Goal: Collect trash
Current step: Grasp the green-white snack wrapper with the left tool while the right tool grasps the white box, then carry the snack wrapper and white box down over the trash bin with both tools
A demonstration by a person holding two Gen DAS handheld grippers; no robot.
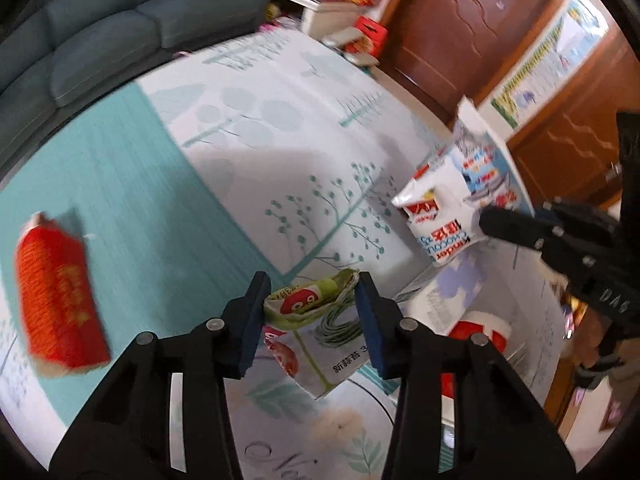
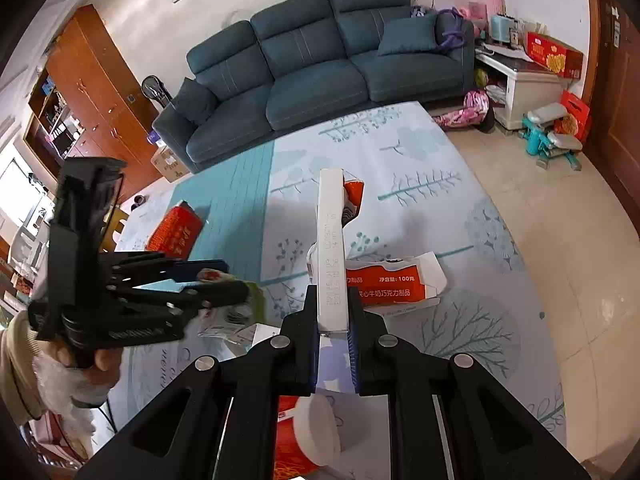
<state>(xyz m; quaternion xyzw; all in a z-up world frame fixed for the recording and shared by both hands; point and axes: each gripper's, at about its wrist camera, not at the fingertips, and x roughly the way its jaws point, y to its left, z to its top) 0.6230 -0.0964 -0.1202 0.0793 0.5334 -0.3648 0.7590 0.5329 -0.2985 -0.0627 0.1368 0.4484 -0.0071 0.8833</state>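
A crumpled green and white snack wrapper (image 1: pixel 308 304) sits between the blue pads of my left gripper (image 1: pixel 313 278), and both pads press on it. From the right wrist view the left gripper (image 2: pixel 234 280) shows at the left, held by a hand, with the wrapper in its tips. My right gripper (image 2: pixel 332 292) is shut on a flattened white chocolate carton (image 2: pixel 330 240), seen edge-on. In the left wrist view that carton (image 1: pixel 440 216) hangs from the right gripper (image 1: pixel 486 220) at the right. A red box (image 1: pixel 56 296) lies on the mat to the left.
A patterned teal and white play mat (image 1: pixel 260 120) covers the floor. A red cup with a white lid (image 2: pixel 312 432) lies below my right gripper. A blue sofa (image 2: pixel 312 76) stands at the far side, a side table (image 2: pixel 528 84) and wooden doors (image 1: pixel 460 20) beyond the mat.
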